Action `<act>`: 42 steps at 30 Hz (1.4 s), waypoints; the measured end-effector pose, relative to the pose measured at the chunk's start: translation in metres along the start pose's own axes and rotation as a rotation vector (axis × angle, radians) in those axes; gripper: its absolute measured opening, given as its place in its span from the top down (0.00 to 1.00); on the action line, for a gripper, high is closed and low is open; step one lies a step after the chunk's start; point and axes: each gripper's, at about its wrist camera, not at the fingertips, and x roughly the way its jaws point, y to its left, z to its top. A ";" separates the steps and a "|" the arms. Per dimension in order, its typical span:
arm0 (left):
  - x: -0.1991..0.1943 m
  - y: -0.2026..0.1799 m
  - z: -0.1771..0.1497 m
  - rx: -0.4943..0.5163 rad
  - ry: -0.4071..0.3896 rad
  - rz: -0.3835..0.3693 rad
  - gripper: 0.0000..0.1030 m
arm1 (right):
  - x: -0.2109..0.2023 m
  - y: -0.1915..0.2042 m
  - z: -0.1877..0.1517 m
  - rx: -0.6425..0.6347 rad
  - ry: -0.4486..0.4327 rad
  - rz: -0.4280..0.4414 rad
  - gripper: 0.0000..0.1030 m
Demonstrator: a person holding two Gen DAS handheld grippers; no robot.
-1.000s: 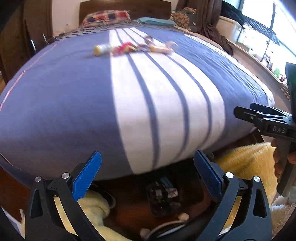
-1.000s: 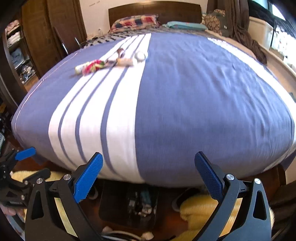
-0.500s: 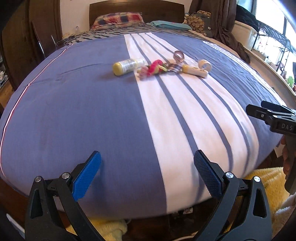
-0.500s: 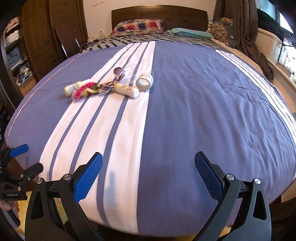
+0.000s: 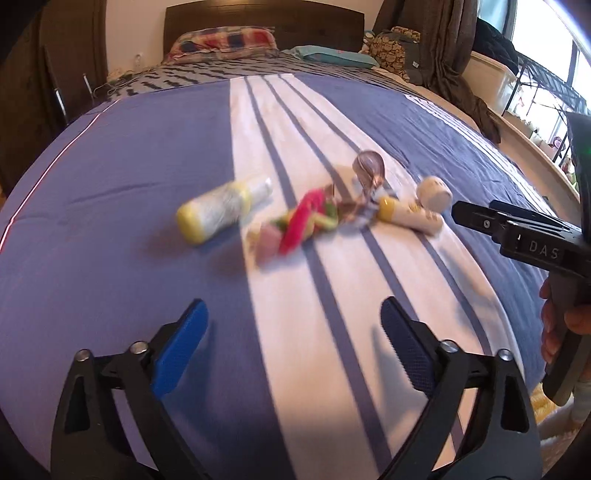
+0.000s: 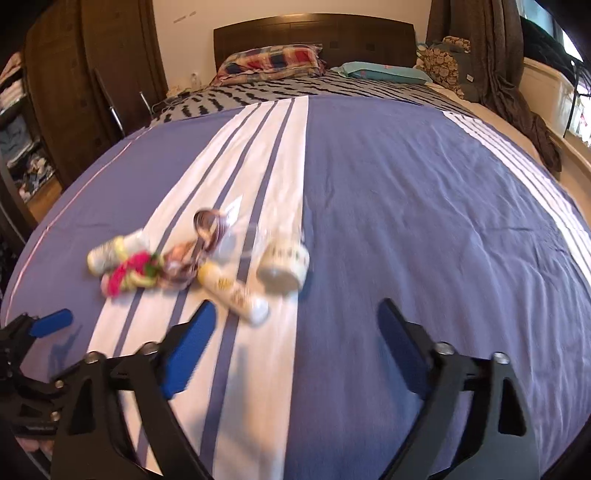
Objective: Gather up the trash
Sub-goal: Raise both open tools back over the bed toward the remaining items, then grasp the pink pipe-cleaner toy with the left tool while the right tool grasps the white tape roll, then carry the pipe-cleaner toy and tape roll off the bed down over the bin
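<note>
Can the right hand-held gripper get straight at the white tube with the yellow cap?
Probably yes. The right hand-held gripper is empty, its jaws just narrowing, and the white tube with the yellow cap lies just ahead on bare striped bedcover.

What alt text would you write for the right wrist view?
A small pile of trash lies on a blue and white striped bedspread, just ahead of the open right gripper. Pillows and a dark headboard sit beyond.
</note>
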 end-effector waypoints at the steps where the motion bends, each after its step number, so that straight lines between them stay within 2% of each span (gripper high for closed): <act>1: 0.005 0.000 0.005 0.002 0.000 0.000 0.20 | 0.004 -0.001 0.004 0.003 0.003 0.001 0.23; 4: 0.021 -0.002 0.018 0.014 0.005 -0.014 0.22 | 0.018 -0.001 0.015 0.003 0.009 -0.014 0.25; 9: 0.040 -0.007 0.031 0.042 0.024 -0.014 0.31 | 0.037 -0.001 0.022 0.013 0.034 0.006 0.36; 10: 0.043 -0.008 0.034 0.048 0.023 -0.007 0.33 | 0.041 0.000 0.022 0.014 0.042 0.011 0.40; 12: 0.046 -0.007 0.037 0.053 0.021 -0.007 0.40 | 0.048 0.002 0.022 0.011 0.060 0.019 0.54; 13: 0.047 -0.006 0.038 0.053 0.018 -0.007 0.48 | 0.051 0.003 0.021 0.009 0.068 0.021 0.63; 14: 0.048 -0.004 0.041 0.054 0.016 -0.007 0.58 | 0.052 0.004 0.021 0.004 0.070 0.026 0.64; 15: 0.048 -0.003 0.042 0.056 0.018 -0.008 0.62 | 0.052 0.005 0.021 0.000 0.070 0.023 0.64; 19: 0.048 -0.003 0.043 0.084 0.020 -0.011 0.68 | 0.049 0.009 0.022 -0.025 0.062 0.013 0.64; 20: 0.048 -0.005 0.042 0.091 0.020 -0.007 0.82 | 0.048 0.009 0.021 -0.028 0.060 0.012 0.64; 29: 0.030 -0.012 0.026 0.094 0.009 -0.011 0.83 | 0.019 0.010 0.021 -0.045 0.024 0.005 0.64; 33: 0.012 -0.018 0.014 0.102 -0.002 -0.001 0.84 | -0.007 0.011 0.014 -0.052 -0.008 0.017 0.65; 42: -0.067 -0.037 -0.017 0.103 -0.084 0.018 0.84 | -0.074 0.016 -0.011 -0.075 -0.078 0.040 0.65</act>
